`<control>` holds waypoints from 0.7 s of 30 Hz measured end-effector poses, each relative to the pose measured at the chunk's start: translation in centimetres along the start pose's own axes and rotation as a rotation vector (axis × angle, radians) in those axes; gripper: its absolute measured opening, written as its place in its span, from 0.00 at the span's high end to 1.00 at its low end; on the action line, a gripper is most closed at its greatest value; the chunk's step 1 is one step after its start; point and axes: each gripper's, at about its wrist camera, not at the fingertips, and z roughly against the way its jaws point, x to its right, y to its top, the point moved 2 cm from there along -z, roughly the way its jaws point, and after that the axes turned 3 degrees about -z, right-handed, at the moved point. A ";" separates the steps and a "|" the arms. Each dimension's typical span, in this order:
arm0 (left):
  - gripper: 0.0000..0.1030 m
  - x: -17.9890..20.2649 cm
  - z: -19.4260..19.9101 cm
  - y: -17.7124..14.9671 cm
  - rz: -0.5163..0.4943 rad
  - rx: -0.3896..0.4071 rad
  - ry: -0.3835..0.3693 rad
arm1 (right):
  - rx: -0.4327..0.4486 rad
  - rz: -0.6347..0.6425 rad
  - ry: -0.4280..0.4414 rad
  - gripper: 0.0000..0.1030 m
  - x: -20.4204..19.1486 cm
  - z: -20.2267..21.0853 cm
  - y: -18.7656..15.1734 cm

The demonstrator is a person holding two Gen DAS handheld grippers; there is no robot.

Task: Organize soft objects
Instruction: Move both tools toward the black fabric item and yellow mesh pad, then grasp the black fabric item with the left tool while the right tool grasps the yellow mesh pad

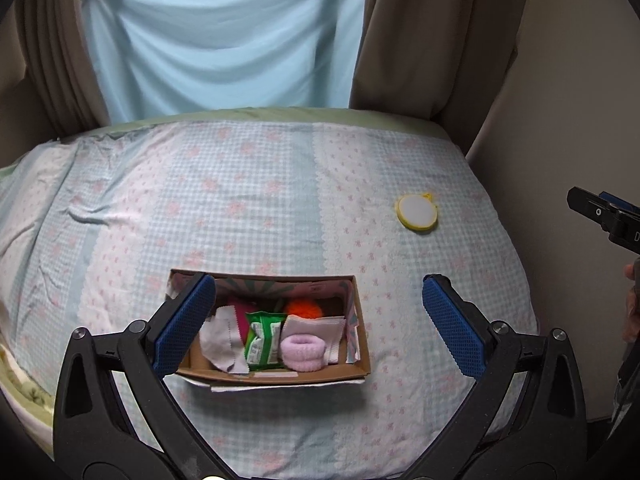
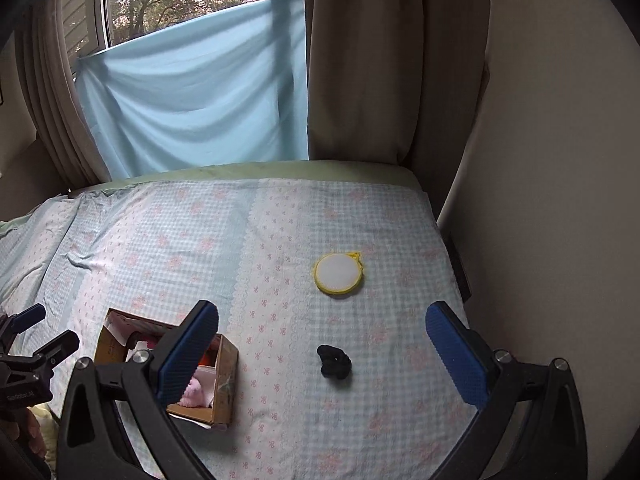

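Observation:
A cardboard box (image 1: pixel 276 376) sits on the bed, holding a pink scrunchie (image 1: pixel 302 350), a green packet (image 1: pixel 264 338), white cloths (image 1: pixel 222 338) and an orange pom-pom (image 1: pixel 304 307). My left gripper (image 1: pixel 320 320) is open and empty above the box. A round yellow-rimmed white pad (image 1: pixel 416 213) lies further right; it also shows in the right wrist view (image 2: pixel 339 273). A small black soft object (image 2: pixel 334 361) lies on the bed between the fingers of my right gripper (image 2: pixel 322 354), which is open and empty above it. The box also shows in the right wrist view (image 2: pixel 224 380), at the left.
The bed has a blue-and-pink checked cover (image 1: pixel 260 208). A light blue sheet (image 1: pixel 224 36) hangs over the window behind, with brown curtains (image 2: pixel 360 60) at the sides. A wall (image 2: pixel 560 160) runs along the bed's right side.

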 end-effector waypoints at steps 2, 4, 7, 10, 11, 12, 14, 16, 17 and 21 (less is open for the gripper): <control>0.00 2.7 -1.8 0.2 0.007 -0.021 0.002 | -0.012 0.035 0.021 0.00 2.0 -1.9 1.1; 0.00 5.1 -3.8 0.0 0.019 -0.047 -0.006 | -0.034 0.070 0.035 0.00 3.5 -4.2 1.9; 0.00 8.4 -7.0 -0.6 0.029 -0.096 -0.018 | -0.073 0.119 0.063 0.00 5.1 -8.1 2.8; 0.00 11.3 -10.3 -1.5 0.026 -0.146 -0.035 | -0.112 0.160 0.106 0.00 6.3 -12.1 3.2; 0.00 12.2 -11.5 -1.8 0.021 -0.160 -0.042 | -0.123 0.174 0.118 0.00 6.5 -13.3 3.2; 0.00 13.0 -12.7 -2.1 0.013 -0.173 -0.049 | -0.134 0.190 0.130 0.00 6.7 -14.6 3.2; 0.00 14.6 -14.9 -2.6 -0.003 -0.195 -0.072 | -0.158 0.226 0.156 0.00 6.9 -17.0 3.2; 0.00 16.1 -17.5 -3.3 -0.024 -0.221 -0.099 | -0.179 0.263 0.181 0.00 6.8 -19.4 3.1; 0.00 16.8 -18.6 -3.6 -0.033 -0.233 -0.112 | -0.188 0.281 0.192 0.00 6.7 -20.5 3.0; 0.00 19.0 -23.4 -4.9 -0.048 -0.270 -0.147 | -0.230 0.367 0.223 0.00 6.6 -25.6 2.4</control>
